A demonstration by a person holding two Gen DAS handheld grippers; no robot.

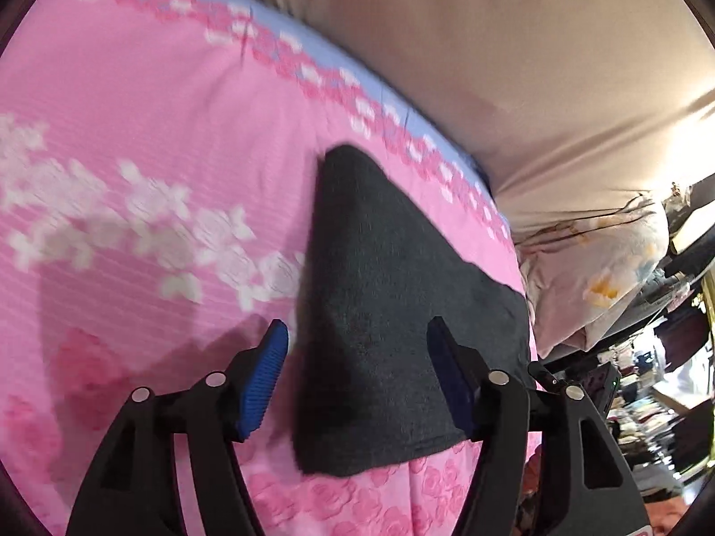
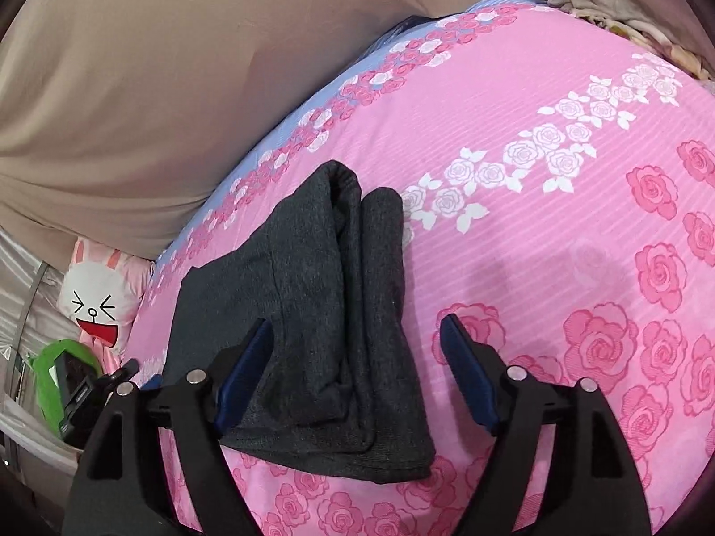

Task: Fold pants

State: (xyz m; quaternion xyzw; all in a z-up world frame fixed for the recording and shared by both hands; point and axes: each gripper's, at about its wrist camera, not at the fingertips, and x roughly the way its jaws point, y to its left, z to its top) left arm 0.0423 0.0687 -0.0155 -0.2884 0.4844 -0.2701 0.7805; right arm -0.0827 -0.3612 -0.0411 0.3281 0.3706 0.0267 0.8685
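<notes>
Dark grey pants point(image 1: 384, 312) lie folded into a compact stack on a pink rose-print bedspread point(image 1: 156, 134). In the right wrist view the pants point(image 2: 321, 312) show layered folds with a rolled edge at the far end. My left gripper point(image 1: 357, 335) is open, its blue pads hovering above the near part of the pants, holding nothing. My right gripper point(image 2: 357, 335) is open too, above the near right part of the stack, its left pad over the cloth and its right pad over the bedspread point(image 2: 558, 223).
A beige curtain or sheet point(image 1: 514, 44) hangs behind the bed. A floral pillow point(image 1: 594, 268) lies at the bed's right end, with cluttered shelves point(image 1: 661, 379) beyond. A bunny cartoon pillow point(image 2: 100, 295) and a green object point(image 2: 58, 375) sit left of the bed.
</notes>
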